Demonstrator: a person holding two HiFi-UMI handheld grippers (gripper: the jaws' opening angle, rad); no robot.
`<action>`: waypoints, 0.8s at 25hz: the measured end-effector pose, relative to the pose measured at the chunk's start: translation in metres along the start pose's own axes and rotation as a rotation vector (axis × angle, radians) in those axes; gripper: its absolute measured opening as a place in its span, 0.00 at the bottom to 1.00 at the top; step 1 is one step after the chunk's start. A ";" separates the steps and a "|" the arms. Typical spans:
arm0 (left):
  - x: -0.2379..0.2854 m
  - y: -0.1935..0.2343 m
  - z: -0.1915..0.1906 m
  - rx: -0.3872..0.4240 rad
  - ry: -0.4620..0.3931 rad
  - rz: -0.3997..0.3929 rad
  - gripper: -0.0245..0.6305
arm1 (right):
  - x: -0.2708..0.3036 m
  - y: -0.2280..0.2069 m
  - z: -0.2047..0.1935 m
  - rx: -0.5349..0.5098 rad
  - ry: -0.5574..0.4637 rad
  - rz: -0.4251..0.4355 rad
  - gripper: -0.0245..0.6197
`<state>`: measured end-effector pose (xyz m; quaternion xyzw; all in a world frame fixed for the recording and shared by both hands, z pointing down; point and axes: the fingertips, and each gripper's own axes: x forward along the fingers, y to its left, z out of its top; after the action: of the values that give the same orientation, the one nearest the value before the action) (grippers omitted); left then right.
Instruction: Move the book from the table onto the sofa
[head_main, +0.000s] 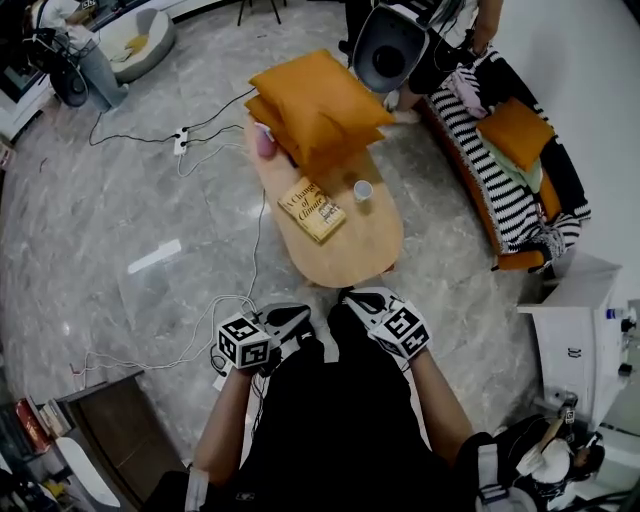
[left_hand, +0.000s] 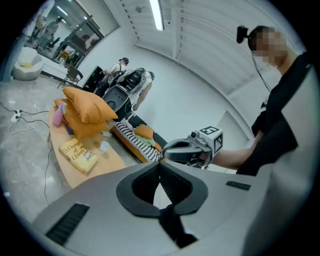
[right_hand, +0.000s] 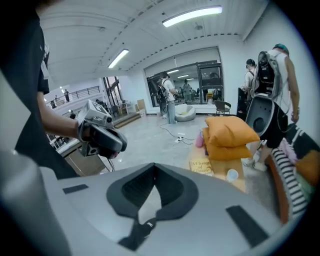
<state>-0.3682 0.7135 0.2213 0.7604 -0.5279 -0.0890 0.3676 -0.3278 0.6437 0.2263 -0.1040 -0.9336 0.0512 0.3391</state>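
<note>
Standing at the near end of an oval wooden worktop (head_main: 368, 250), a person (head_main: 340, 430) in black holds two claws low in front of the body. In the head view, the left claw (head_main: 288, 318) is at 7 o'clock of the worktop. The right claw (head_main: 362, 297) is at 6 o'clock, near the worktop's near edge. Each claw's own view shows its jaws closed tight, the black pads meeting at the tips with nothing between them. Both claws are empty.

The book (head_main: 312, 209), a yellow paperback titled "A Change of Climate", lies flat and face up around the middle of the worktop. It is at 12 o'clock of the claws and well apart from both. A small white cup (head_main: 363, 190) stands near it at 2 o'clock. Two orange cushions (head_main: 320, 100) are stacked at the far end, at 12 o'clock of the book. A pink bottle (head_main: 264, 140) stands just beside them at the book's 11 o'clock.

The sofa (head_main: 490, 175), draped in a black-and-white striped cover, runs along the wall at 2 o'clock of the worktop, apart from it. It carries an orange pillow (head_main: 515, 130) and some clothes. White cables (head_main: 215, 130) trail across the grey marble floor (head_main: 100, 230) at the worktop's 9 to 10 o'clock.
</note>
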 end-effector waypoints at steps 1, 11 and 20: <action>0.001 0.003 0.004 -0.016 -0.009 0.006 0.05 | 0.002 -0.003 0.004 0.011 -0.019 0.021 0.05; 0.026 0.048 0.026 -0.054 0.036 0.132 0.05 | 0.044 -0.074 0.014 -0.002 -0.026 0.101 0.05; 0.051 0.093 0.053 -0.095 0.031 0.288 0.05 | 0.075 -0.134 0.022 -0.024 -0.012 0.227 0.05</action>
<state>-0.4423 0.6290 0.2569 0.6597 -0.6211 -0.0487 0.4203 -0.4193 0.5301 0.2778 -0.2126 -0.9184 0.0786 0.3242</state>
